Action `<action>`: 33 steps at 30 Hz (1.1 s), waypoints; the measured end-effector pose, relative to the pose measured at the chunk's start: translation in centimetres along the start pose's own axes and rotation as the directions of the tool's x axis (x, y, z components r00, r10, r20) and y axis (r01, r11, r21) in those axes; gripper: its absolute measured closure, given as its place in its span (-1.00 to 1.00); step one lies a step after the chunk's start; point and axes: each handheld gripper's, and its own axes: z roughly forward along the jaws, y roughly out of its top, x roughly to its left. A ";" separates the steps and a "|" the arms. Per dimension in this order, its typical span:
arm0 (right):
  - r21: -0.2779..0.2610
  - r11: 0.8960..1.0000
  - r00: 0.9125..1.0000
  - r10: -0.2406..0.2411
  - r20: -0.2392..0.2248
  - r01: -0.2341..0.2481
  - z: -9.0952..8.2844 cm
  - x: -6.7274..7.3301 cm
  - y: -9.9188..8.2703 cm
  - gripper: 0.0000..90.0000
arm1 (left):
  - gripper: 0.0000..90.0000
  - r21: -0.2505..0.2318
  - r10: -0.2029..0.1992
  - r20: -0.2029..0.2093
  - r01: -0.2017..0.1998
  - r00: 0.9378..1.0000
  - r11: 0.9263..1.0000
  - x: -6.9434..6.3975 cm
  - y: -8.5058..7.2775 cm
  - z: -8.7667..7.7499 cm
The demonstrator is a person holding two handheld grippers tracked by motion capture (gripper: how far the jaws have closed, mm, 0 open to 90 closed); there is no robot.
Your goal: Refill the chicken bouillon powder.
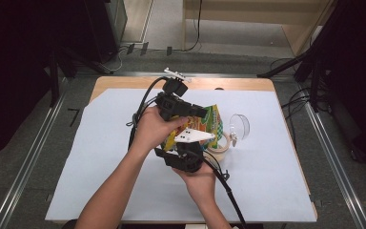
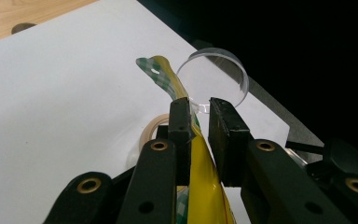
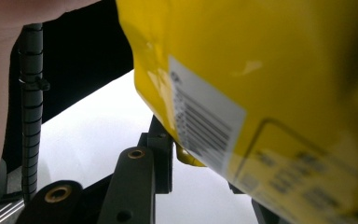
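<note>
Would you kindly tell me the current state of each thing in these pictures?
Snack bag: lifted off the table, gripped at two edges.
Left gripper: fingers closed on the bag's edge.
Right gripper: closed on the bag's lower edge.
Clear round container: empty, tipped on its side.
Tape roll: lying flat on the white sheet.

We see the pale blue sheet-covered table [image 1: 100,157] evenly lit from above, with dark surroundings beyond its edges. In the right gripper view the glossy yellow snack bag [image 3: 270,93] is blurred and carries small glare spots. In the left gripper view the clear round plastic lid [image 2: 214,77] stays fairly sharp.
</note>
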 end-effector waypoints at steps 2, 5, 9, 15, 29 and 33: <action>0.002 1.000 1.000 -0.005 0.002 0.005 0.0 0.0 0.1 0.54 | 0.77 -0.006 0.000 0.003 0.000 1.000 1.000 0.0 0.0 -0.1; 0.007 1.000 1.000 -0.010 0.005 0.010 -0.1 0.0 0.2 0.54 | 0.77 -0.007 0.000 0.004 0.000 1.000 1.000 0.0 0.0 -0.1; 0.008 1.000 1.000 -0.009 0.004 0.009 0.0 0.0 0.2 0.54 | 0.77 -0.005 0.001 0.001 -0.001 1.000 1.000 0.1 0.0 -0.1; 0.007 1.000 1.000 -0.008 0.002 0.008 -0.1 0.0 0.3 0.54 | 0.77 -0.009 0.001 0.000 -0.001 1.000 1.000 0.1 0.0 -0.2; -0.005 1.000 1.000 0.002 0.007 -0.002 0.1 0.0 -0.3 0.54 | 0.77 0.013 0.003 0.000 -0.003 1.000 1.000 0.0 0.0 0.3; -0.008 1.000 1.000 0.005 0.007 -0.005 0.0 0.0 -0.3 0.54 | 0.77 0.007 0.008 0.000 -0.008 1.000 1.000 -0.1 0.0 0.3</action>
